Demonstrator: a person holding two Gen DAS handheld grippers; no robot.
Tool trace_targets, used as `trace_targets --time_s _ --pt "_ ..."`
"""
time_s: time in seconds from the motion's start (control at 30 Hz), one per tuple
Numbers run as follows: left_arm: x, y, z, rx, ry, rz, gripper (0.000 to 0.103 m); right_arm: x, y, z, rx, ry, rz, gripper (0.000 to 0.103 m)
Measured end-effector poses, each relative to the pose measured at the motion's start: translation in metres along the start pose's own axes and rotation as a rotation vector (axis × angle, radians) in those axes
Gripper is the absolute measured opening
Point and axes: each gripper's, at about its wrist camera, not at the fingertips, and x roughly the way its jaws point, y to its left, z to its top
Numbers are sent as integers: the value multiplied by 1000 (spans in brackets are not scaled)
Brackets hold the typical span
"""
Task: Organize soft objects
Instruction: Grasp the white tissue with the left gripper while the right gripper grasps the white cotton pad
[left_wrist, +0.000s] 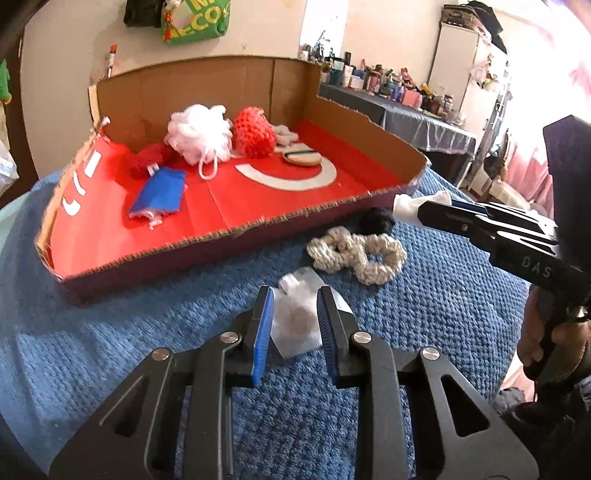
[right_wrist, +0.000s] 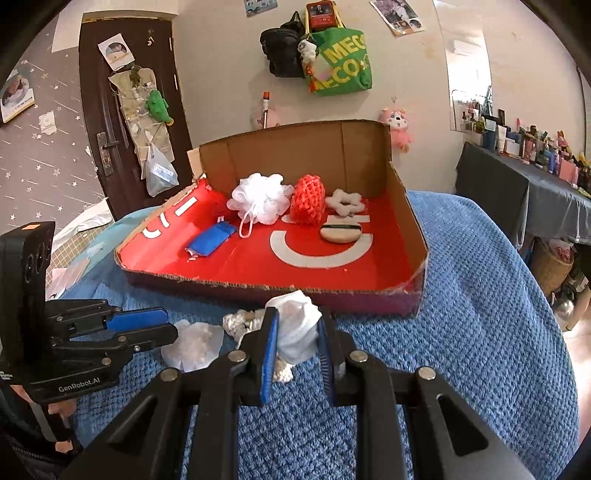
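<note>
Both grippers hold soft items just before the cardboard box: left gripper clamps a clear pouch, right gripper pinches a white cloth, lifted presumably for dropping inside.

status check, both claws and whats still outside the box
Left claw shut on clear pouch. Right claw shut on white cloth. Rope knot, black puff outside box.
</note>
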Motion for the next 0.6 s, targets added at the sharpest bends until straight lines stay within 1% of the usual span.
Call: trace_targets --time_s 0.03,0.07,0.13,0.17,0.23,0.3,0.37,0.4,0.47,0.5,0.6 --pt "1 0 -1 -2 5 -5 24 0 -1 -2 4 4 -2 23" --pt "2 -1 -2 0 11 -12 28 0 -2 -5 10 10 -4 23" --pt "4 -2 -4 1 19 -15 51 -1 -6 -11 24 19 -5 25" --pt "6 -3 -5 4 25 -12 72 -1 -7 -14 32 25 -3 26" --pt "5 -4 -6 3 16 3 74 -1 -10 -20 40 35 -15 27" --pt "2 -6 -6 7 -14 6 74 -1 -13 -26 43 47 -21 33" --pt "2 -9 -5 17 -9 12 74 0 -16 -33 50 59 -30 49" --pt "3 -9 -5 17 -6 18 74 0 -16 -35 52 59 -33 52" --pt "7 -10 -4 20 5 23 74 1 -18 -38 49 67 -43 65" --pt "8 -11 -4 22 12 28 74 2 -17 -39 40 75 -53 67" --pt "16 -13 -4 32 37 39 74 5 -16 -42 22 85 -65 67"
